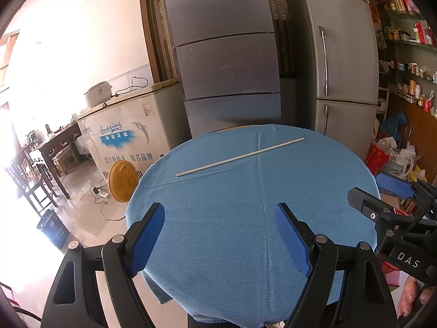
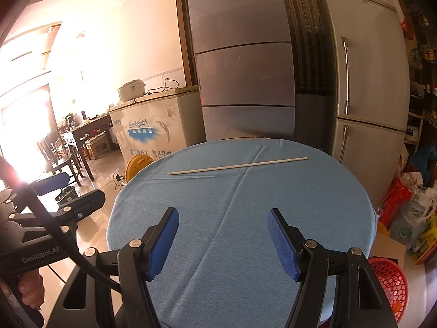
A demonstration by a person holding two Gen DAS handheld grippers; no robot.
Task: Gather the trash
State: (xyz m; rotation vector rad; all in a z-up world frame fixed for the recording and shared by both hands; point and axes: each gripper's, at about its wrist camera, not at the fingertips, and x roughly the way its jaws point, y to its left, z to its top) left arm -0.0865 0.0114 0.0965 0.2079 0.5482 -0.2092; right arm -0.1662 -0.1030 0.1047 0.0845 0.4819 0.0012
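A long thin white stick (image 1: 240,157) lies across the far half of a round table under a blue cloth (image 1: 218,235); it also shows in the right wrist view (image 2: 237,166). My left gripper (image 1: 220,213) is open and empty above the near part of the cloth, well short of the stick. My right gripper (image 2: 222,218) is open and empty, also above the near part of the blue cloth (image 2: 245,246). Each gripper shows at the edge of the other's view: the right gripper (image 1: 382,194) and the left gripper (image 2: 76,194).
A red mesh basket (image 2: 390,281) stands on the floor right of the table. Bags and clutter (image 2: 409,207) lie further right. Two fridges (image 1: 338,68) and a chest freezer (image 1: 131,131) stand behind. A yellow fan (image 1: 123,181) and a dark bin (image 1: 53,228) are at left.
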